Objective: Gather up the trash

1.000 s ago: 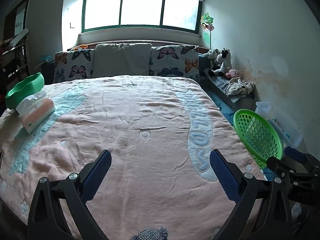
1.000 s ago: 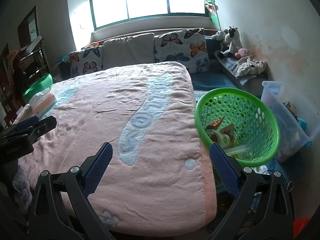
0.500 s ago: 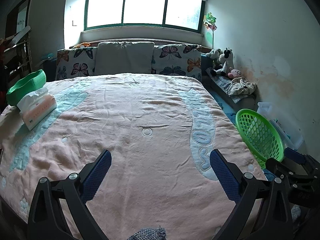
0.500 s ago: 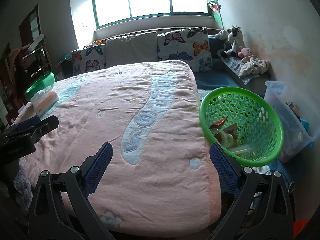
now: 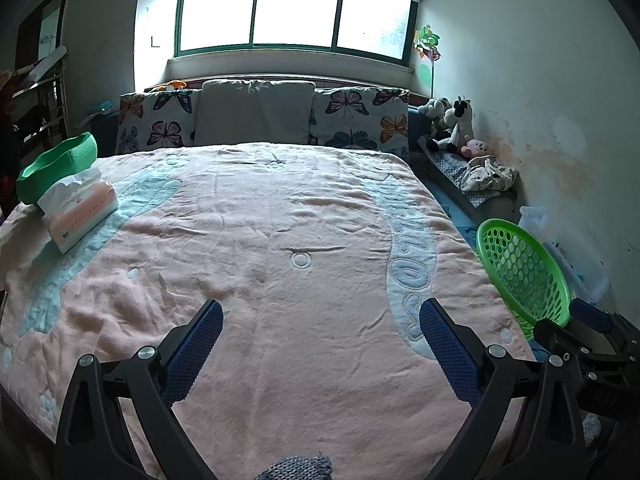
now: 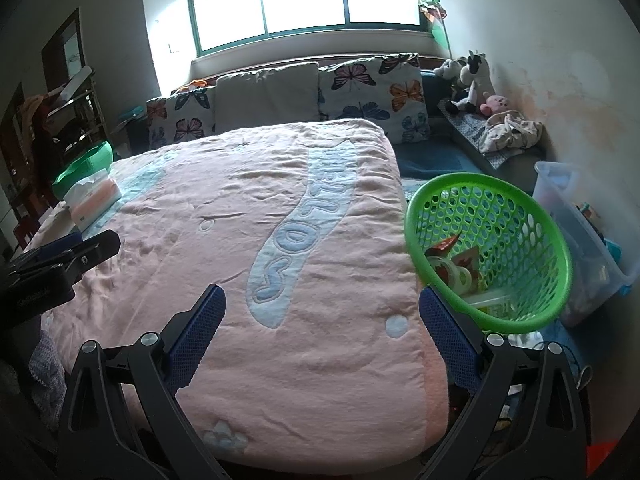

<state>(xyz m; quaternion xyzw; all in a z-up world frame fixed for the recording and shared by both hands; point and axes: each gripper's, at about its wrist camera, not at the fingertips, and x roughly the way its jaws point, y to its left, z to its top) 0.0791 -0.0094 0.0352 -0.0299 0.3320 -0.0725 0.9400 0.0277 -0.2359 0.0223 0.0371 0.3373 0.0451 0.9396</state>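
A: Left wrist view. Left gripper [image 5: 320, 316] has its jaws wide apart, nothing between them, hovering over the foot of the bed [image 5: 280, 240]. Pink blanket looks bare in the middle.

B: Anything on the bed?

A: Tissue pack [image 5: 78, 210] at the far left edge, touching a green bowl [image 5: 56, 164] behind it. Green basket [image 5: 524, 272] sits off the bed's right side, tilted toward the bed. Right gripper [image 5: 592, 340] pokes in at lower right, just beside the basket.

B: Right wrist view?

A: Right gripper [image 6: 322, 304] has its jaws spread too, empty, over the bed's near right corner. Basket [image 6: 520, 216] is close on the right, beside the mattress edge. Trash [image 6: 456, 264] lies in its bottom: wrappers, what looks like a tape roll. Clear plastic bin [image 6: 576, 240] right behind the basket. Left gripper [image 6: 60, 260] shows at the left edge; can't tell its jaws from here.
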